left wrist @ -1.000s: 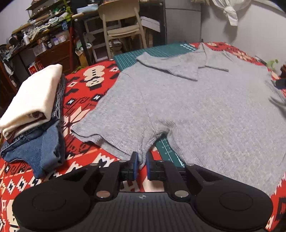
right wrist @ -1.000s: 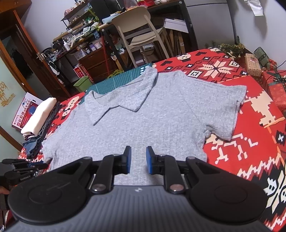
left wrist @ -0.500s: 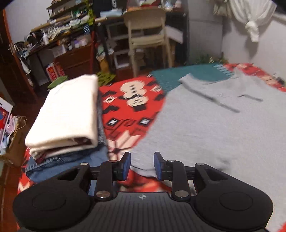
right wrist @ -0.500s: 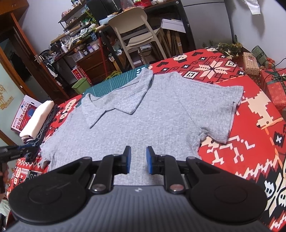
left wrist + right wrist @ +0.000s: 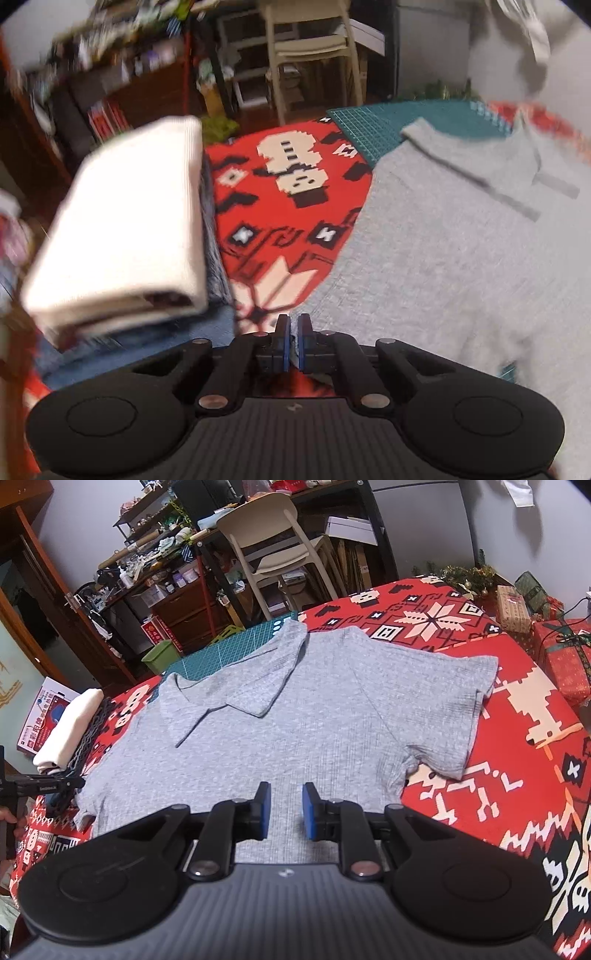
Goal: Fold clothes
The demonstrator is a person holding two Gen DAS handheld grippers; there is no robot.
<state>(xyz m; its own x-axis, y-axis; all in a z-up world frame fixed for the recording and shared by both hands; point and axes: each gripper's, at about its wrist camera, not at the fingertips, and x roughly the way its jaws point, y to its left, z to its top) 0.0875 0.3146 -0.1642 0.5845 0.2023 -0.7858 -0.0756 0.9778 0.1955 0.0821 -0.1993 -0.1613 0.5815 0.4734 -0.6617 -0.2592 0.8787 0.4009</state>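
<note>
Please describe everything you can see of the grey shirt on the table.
The grey shirt is a ribbed knit polo with a collar and short sleeves. It lies spread flat, unfolded, on the red patterned cloth; its collar end covers a green cutting mat. The left hand-held gripper is shut on its sleeve edge; the right hand-held gripper hangs open over its lower part.

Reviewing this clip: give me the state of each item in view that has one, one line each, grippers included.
grey polo shirt: spread flat, unfolded, collar out.
left gripper: jaws shut on the shirt's sleeve edge.
right gripper: jaws apart above the shirt's hem, holding nothing.
stack of clothes: folded, cream piece on top, denim below.
chair: upright, unoccupied.
</note>
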